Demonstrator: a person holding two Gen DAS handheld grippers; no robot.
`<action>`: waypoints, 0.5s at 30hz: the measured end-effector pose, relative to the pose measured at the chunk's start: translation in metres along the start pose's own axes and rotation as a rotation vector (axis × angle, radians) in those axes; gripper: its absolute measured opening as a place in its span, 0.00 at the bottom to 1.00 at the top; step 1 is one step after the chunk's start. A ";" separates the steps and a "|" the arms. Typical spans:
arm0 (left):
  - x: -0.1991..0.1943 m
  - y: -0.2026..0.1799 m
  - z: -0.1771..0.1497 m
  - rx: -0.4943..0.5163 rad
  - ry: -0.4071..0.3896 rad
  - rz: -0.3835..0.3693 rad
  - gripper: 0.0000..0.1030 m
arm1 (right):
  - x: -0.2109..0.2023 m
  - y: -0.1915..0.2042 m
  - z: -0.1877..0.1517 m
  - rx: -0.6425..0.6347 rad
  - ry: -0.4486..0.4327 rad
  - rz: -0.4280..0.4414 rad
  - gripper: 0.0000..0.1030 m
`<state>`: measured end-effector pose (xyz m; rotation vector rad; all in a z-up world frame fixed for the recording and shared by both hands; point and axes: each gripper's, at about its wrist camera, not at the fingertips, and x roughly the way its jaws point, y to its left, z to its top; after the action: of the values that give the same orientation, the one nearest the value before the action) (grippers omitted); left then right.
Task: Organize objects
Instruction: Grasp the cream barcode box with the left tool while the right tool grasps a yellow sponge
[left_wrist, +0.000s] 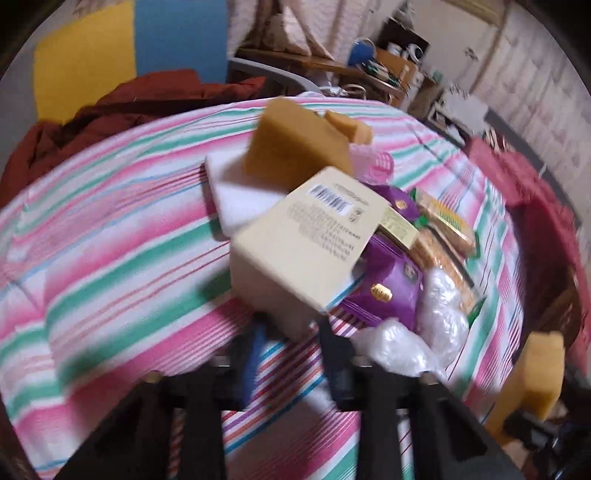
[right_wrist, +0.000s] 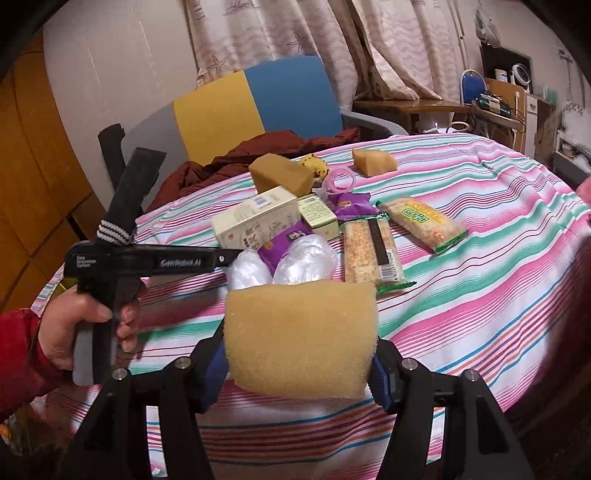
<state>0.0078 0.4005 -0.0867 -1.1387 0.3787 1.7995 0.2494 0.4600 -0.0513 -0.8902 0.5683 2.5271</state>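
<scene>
My right gripper (right_wrist: 299, 354) is shut on a yellow sponge (right_wrist: 299, 336), held just above the striped bedspread (right_wrist: 480, 295). My left gripper (left_wrist: 291, 328) is closed on the near corner of a cream box (left_wrist: 295, 251) with a barcode; the view is blurred. In the right wrist view a hand (right_wrist: 85, 325) holds that left gripper (right_wrist: 236, 254) at the foot of the same box (right_wrist: 255, 221). Behind the box lie purple packets (right_wrist: 351, 203), two snack bars (right_wrist: 364, 251), clear plastic-wrapped pieces (right_wrist: 306, 258), a small green box (right_wrist: 317, 214) and two more sponge blocks (right_wrist: 282, 173).
A white foam block (left_wrist: 236, 199) sits left of the box. A pink ring (right_wrist: 341, 181) lies mid-pile. Red-brown cloth (right_wrist: 258, 155) is bunched at the far edge before a blue and yellow chair (right_wrist: 258, 99). Cluttered shelves (right_wrist: 498, 103) stand at the back right.
</scene>
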 end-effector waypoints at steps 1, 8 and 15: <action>0.000 0.001 -0.001 -0.006 -0.007 -0.016 0.15 | 0.000 0.001 -0.001 -0.004 0.000 -0.002 0.63; -0.017 0.006 -0.007 -0.005 -0.031 -0.036 0.22 | -0.001 0.002 -0.001 0.005 -0.002 0.008 0.63; -0.041 -0.009 0.036 0.067 -0.112 -0.138 0.86 | -0.007 -0.001 0.005 0.033 -0.027 0.039 0.63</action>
<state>0.0013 0.4068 -0.0318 -0.9887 0.2847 1.7084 0.2523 0.4617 -0.0436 -0.8391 0.6233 2.5531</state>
